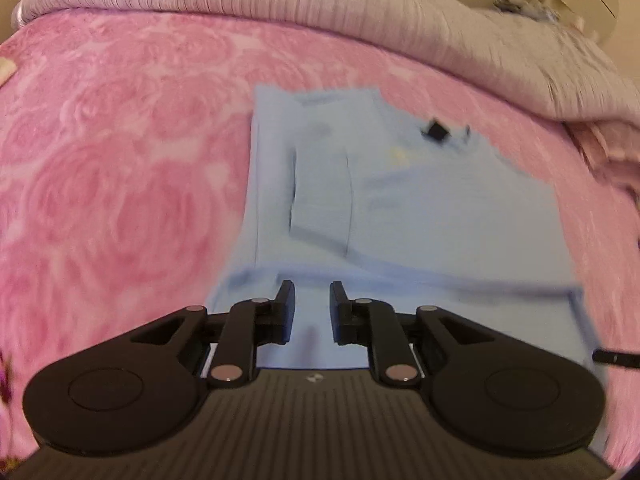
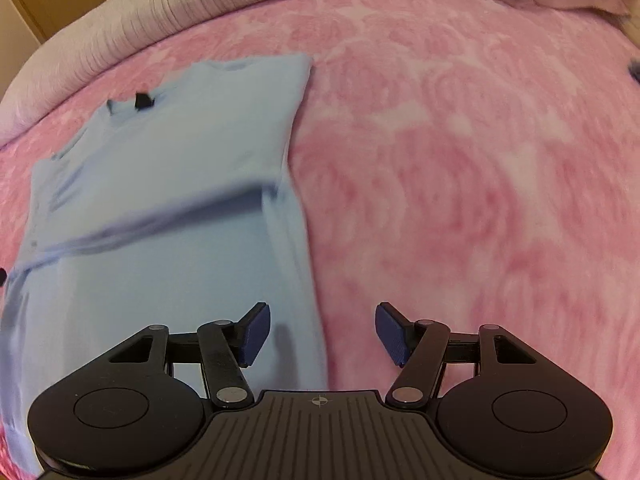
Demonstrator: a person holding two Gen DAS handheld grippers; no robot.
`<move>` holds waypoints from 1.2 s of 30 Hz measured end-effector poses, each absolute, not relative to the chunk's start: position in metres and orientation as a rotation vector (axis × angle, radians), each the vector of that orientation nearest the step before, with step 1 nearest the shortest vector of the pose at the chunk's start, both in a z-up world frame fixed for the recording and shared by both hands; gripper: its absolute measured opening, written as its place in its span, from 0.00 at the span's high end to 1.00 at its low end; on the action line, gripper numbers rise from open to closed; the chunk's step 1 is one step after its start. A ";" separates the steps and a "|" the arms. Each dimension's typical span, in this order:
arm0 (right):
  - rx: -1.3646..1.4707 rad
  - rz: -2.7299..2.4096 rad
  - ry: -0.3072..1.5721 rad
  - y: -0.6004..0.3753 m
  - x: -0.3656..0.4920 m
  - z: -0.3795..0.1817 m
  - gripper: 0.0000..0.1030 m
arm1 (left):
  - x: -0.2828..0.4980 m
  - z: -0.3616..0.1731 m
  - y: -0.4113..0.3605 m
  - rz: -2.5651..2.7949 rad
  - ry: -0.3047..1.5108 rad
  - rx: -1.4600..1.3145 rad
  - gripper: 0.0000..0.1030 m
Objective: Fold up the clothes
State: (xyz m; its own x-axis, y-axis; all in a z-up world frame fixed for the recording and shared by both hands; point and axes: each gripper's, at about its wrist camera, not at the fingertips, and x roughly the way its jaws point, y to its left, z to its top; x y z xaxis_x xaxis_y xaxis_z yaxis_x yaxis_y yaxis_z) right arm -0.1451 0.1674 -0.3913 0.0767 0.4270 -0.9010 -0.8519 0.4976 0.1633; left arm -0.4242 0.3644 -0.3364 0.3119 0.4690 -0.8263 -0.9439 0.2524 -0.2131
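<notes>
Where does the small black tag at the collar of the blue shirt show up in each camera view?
Left wrist view: black tag upper right of centre, at the far end of the blue shirt.
Right wrist view: black tag upper left, at the collar.
Shared landmark: the pale ribbed blanket beyond the shirt.

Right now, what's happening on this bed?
A person holding two grippers is folding a light blue shirt on a pink blanket. The shirt lies partly folded, one layer turned over across its middle. The left gripper and the right gripper hover open above its near end, gripping nothing.
</notes>
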 end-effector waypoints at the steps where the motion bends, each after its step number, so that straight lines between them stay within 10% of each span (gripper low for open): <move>1: -0.476 1.006 1.107 0.162 -0.153 -0.397 0.39 | -0.429 -0.345 0.357 1.067 0.715 -0.816 0.87; 19: -0.316 1.006 0.682 0.055 -0.232 -0.421 0.39 | -0.514 -0.388 0.270 0.841 0.486 -0.629 0.87; 36: 0.032 0.996 0.931 -0.060 -0.241 -0.375 0.39 | -0.596 -0.353 0.170 1.008 0.249 -0.966 0.65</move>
State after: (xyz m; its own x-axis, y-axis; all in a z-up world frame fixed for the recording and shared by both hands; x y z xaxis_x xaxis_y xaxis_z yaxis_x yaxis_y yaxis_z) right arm -0.2406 -0.0604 -0.3755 0.2066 0.7275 -0.6543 -0.7019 0.5761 0.4188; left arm -0.5959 0.1698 -0.3528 0.5454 0.6009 -0.5843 -0.8040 0.1780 -0.5674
